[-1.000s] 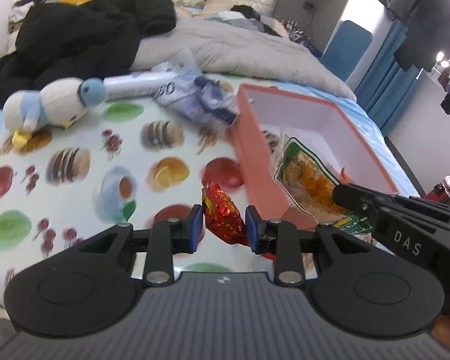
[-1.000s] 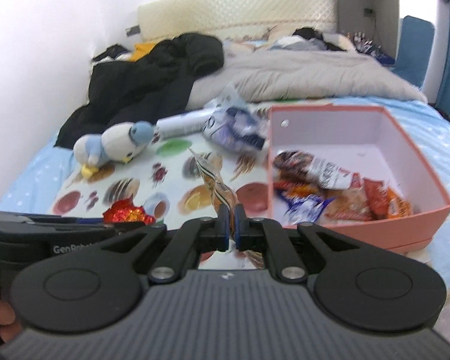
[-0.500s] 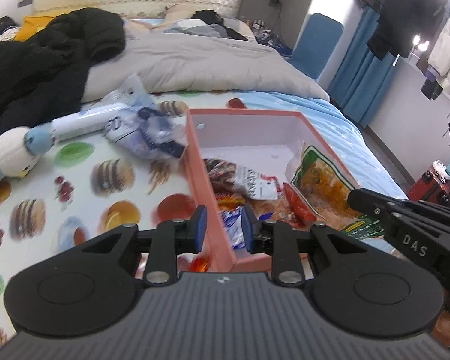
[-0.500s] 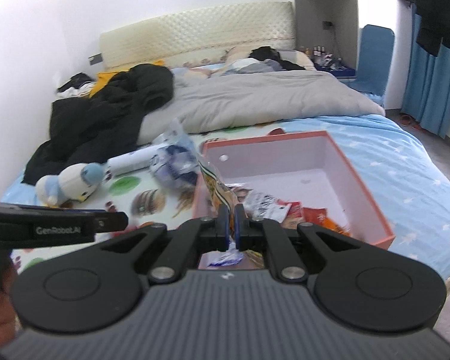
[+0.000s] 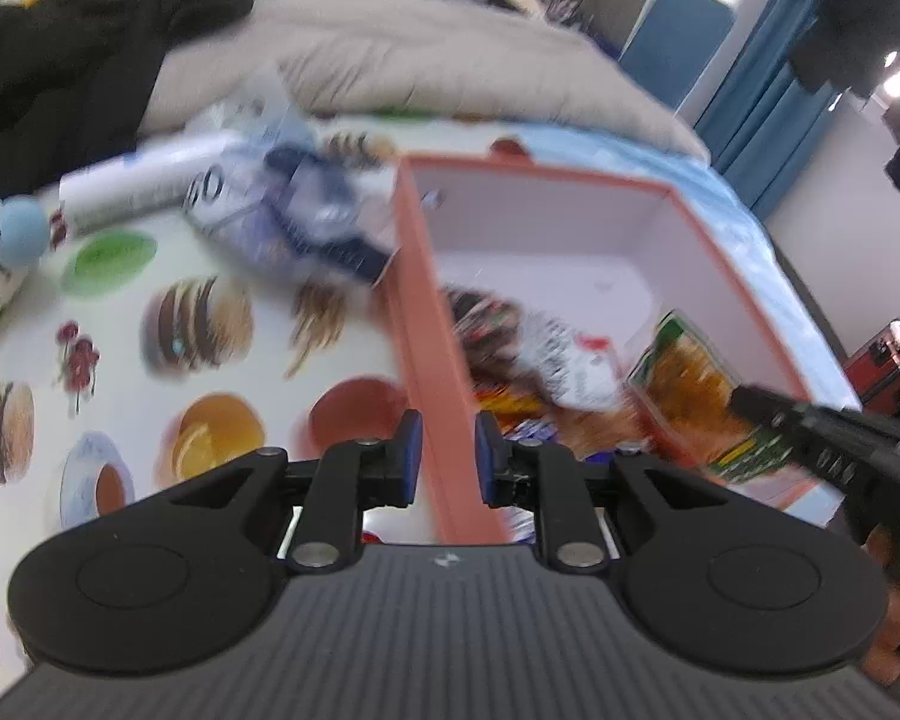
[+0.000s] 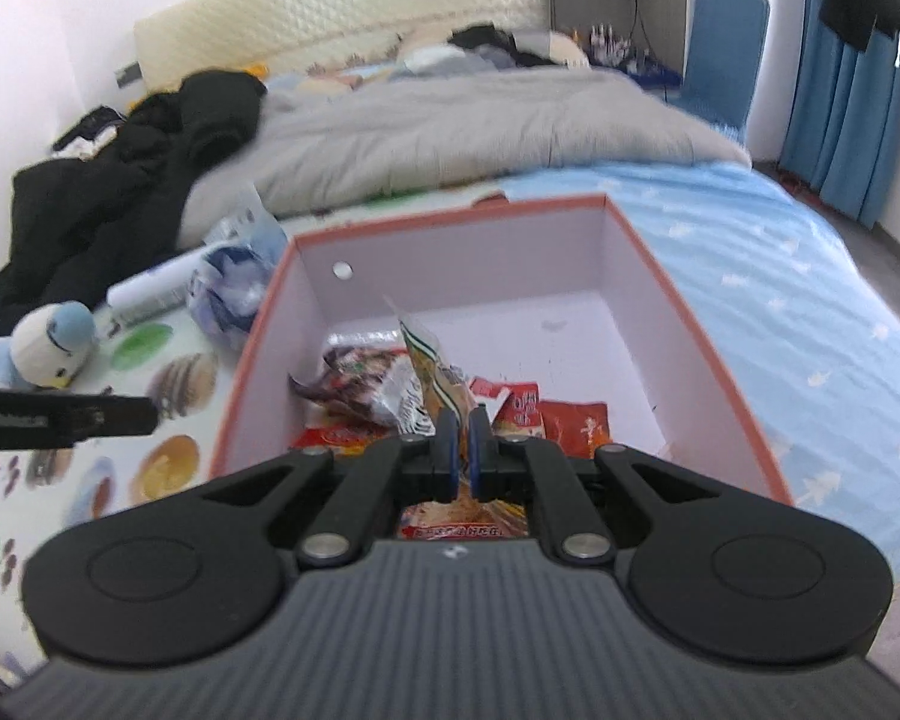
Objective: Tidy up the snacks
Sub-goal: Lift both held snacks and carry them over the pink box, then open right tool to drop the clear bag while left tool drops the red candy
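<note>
A pink box (image 6: pixel 684 306) sits on the bed and holds several snack packets (image 6: pixel 570 420). My right gripper (image 6: pixel 463 450) is shut on an orange-and-green snack bag (image 6: pixel 435 372) and holds it over the box; the bag also shows in the left wrist view (image 5: pixel 690 384). My left gripper (image 5: pixel 447 459) is open and empty, with its fingers on either side of the box's left wall (image 5: pixel 432 348). A blue-and-white snack bag (image 5: pixel 306 222) lies outside the box to the left. A bit of red wrapper (image 5: pixel 369 537) shows under the left gripper.
A food-print cloth (image 5: pixel 210 324) covers the bed. A plush penguin (image 6: pixel 48 342) and a white tube (image 6: pixel 150 288) lie at the left. A black jacket (image 6: pixel 120 180) and a grey duvet (image 6: pixel 480 132) lie behind. Blue curtains (image 6: pixel 840 90) hang at the right.
My right gripper has carried the orange-and-green bag from beside the box to over its inside. My left gripper has left the red snack and moved right to straddle the box's left wall.
</note>
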The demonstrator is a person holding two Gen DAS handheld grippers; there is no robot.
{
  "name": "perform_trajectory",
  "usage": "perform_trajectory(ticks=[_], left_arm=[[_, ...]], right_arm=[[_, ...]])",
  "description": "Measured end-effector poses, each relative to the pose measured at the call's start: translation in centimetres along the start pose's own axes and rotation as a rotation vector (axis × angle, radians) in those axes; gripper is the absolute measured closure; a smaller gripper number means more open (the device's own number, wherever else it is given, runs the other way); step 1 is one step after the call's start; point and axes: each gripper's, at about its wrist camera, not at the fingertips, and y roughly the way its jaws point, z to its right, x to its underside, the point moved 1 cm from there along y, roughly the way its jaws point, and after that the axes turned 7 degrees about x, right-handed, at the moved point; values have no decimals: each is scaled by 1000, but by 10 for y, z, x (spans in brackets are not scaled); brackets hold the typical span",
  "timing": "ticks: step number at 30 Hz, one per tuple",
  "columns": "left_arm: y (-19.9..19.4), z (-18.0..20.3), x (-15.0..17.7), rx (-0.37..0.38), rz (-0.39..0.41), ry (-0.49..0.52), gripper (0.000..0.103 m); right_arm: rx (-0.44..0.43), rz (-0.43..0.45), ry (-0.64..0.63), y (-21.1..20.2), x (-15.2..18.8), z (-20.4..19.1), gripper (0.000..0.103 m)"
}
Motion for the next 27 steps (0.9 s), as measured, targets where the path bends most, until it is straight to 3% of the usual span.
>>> perform_trajectory(ticks=[1, 3, 5, 9, 14, 21, 27], left_arm=[[7, -7, 3, -9, -17, 2, 76], [19, -18, 10, -42, -50, 10, 54], [27, -27, 19, -64, -67, 19, 41], [47, -44, 41, -85, -124, 26, 30], [74, -57, 64, -117, -199, 45, 24], [100, -50, 80, -157, -228, 93, 27], [103, -36, 81, -163, -240, 143, 47]], right_arm=[[-3, -10, 2, 6, 1, 0, 96], [-5, -24, -1, 17, 1, -1, 96], [-6, -37, -2, 26, 2, -2, 96], [-5, -60, -4, 37, 5, -4, 96], [2, -76, -9, 44, 9, -5, 96], [6, -77, -4, 44, 9, -4, 96], [6, -78, 3, 43, 11, -4, 96]])
